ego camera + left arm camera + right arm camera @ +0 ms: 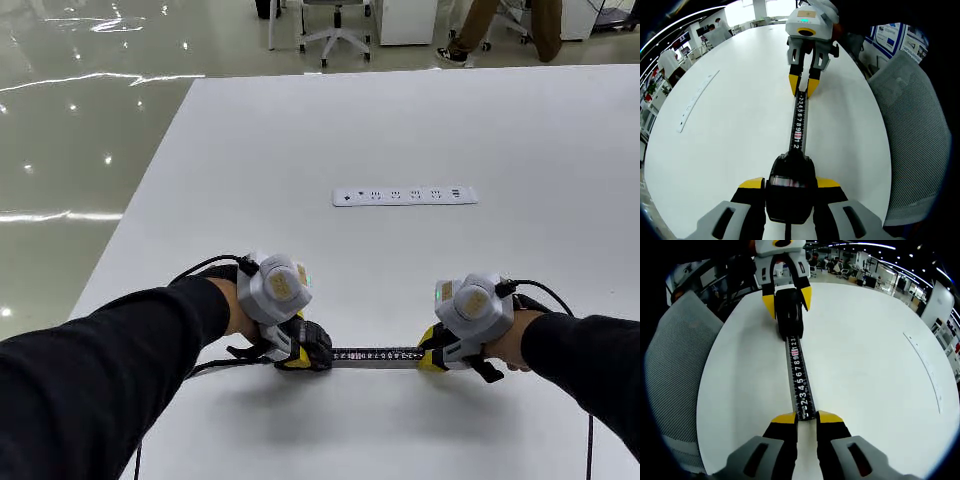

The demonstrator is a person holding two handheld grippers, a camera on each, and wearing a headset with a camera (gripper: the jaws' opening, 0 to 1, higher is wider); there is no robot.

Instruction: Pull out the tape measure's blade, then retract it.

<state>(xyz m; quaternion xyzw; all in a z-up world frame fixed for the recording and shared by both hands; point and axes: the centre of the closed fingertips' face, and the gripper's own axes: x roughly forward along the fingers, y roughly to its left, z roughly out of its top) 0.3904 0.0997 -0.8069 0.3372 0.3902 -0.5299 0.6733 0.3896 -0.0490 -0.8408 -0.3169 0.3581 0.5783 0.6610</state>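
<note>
A black tape measure case (312, 345) (790, 186) (789, 311) rests on the white table (400, 130), with my left gripper (297, 352) (790, 182) (787, 297) shut on it. A short length of black blade (375, 354) (798, 117) (799, 380) with white numbers runs out flat over the table to the right. My right gripper (430, 358) (806, 416) (804, 86) is shut on the blade's end. The two grippers face each other along the blade, near the table's front edge.
A white power strip (404, 196) (696, 97) (927, 367) lies farther back on the table. An office chair (335, 25) and a person's legs (500, 25) stand beyond the far edge. A grey mesh chair (917, 130) (672, 365) sits at my side of the table.
</note>
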